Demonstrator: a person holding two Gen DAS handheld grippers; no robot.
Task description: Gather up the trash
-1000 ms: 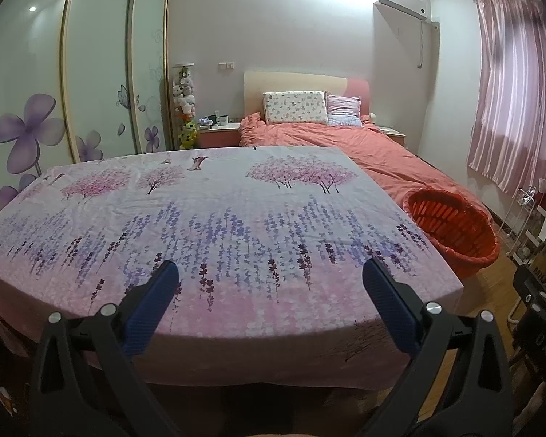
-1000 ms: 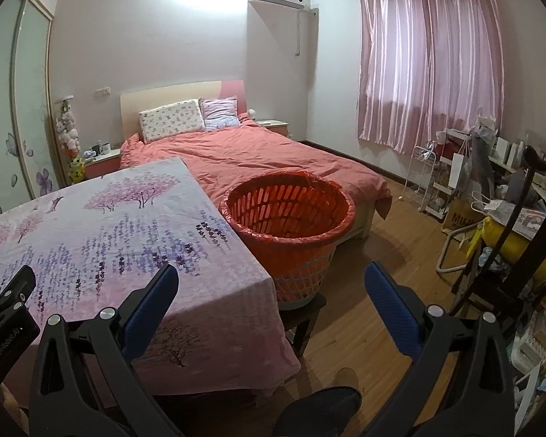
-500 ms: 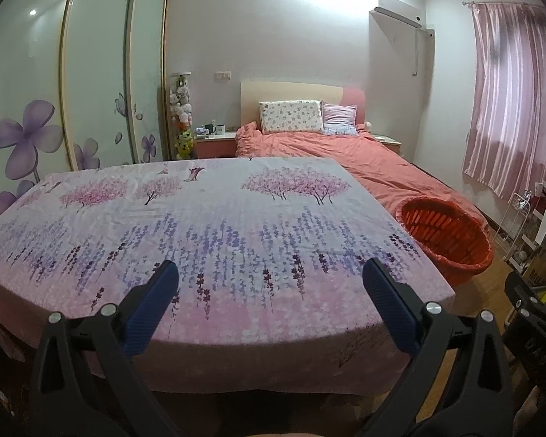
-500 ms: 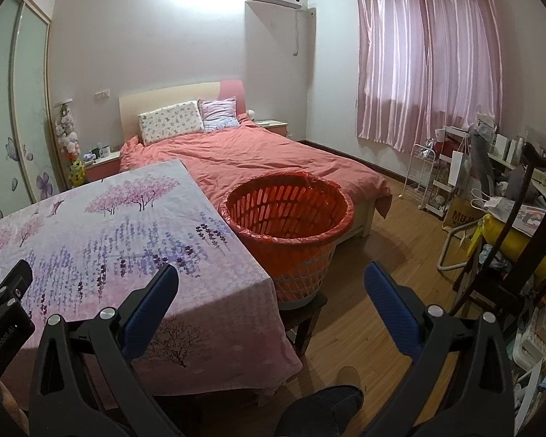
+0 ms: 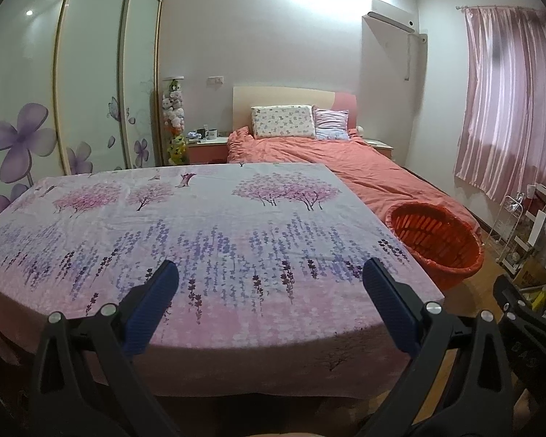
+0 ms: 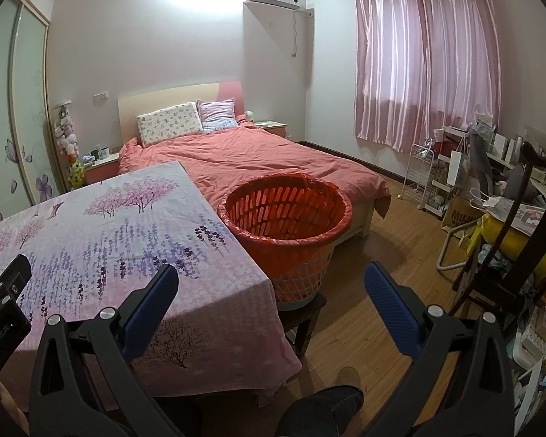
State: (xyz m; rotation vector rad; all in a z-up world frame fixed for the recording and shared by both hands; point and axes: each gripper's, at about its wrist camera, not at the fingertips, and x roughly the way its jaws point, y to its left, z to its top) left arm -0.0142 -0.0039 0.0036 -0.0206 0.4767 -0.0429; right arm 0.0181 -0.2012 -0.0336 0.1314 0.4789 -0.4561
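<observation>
Left wrist view. Left gripper (image 5: pixel 269 284): blue-padded fingers (image 5: pixel 153 300) spread wide, nothing between them, held above the near edge of the table (image 5: pixel 214 233). Table: covered by a pink and lilac floral cloth printed with trees; no loose item can be made out on it. Basket (image 5: pixel 436 240): orange, perforated wall, lined with an orange bag, just beside the table's right edge, its inside only partly in view. Bed (image 5: pixel 364 167): salmon cover, two pillows against the headboard, behind the table. Wardrobe (image 5: pixel 91 83): sliding frosted doors with purple flower print, along the left wall. Curtain (image 5: pixel 506 102): pink, on the right. Part of the right gripper's black body shows at the lower right edge.

Right wrist view. Right gripper (image 6: pixel 271 284): fingers (image 6: pixel 389 300) released and wide apart, gripping nothing, held over the table's right corner (image 6: pixel 185 291) and the wooden floor (image 6: pixel 382 262). Basket (image 6: pixel 287 215): stands on a dark stool (image 6: pixel 302 313) between table and bed (image 6: pixel 258 156), touching the cloth's edge; its contents cannot be told. Curtain (image 6: pixel 426 54): pink, covering the window. Cluttered shelves and a chair (image 6: pixel 509 247): right side.
</observation>
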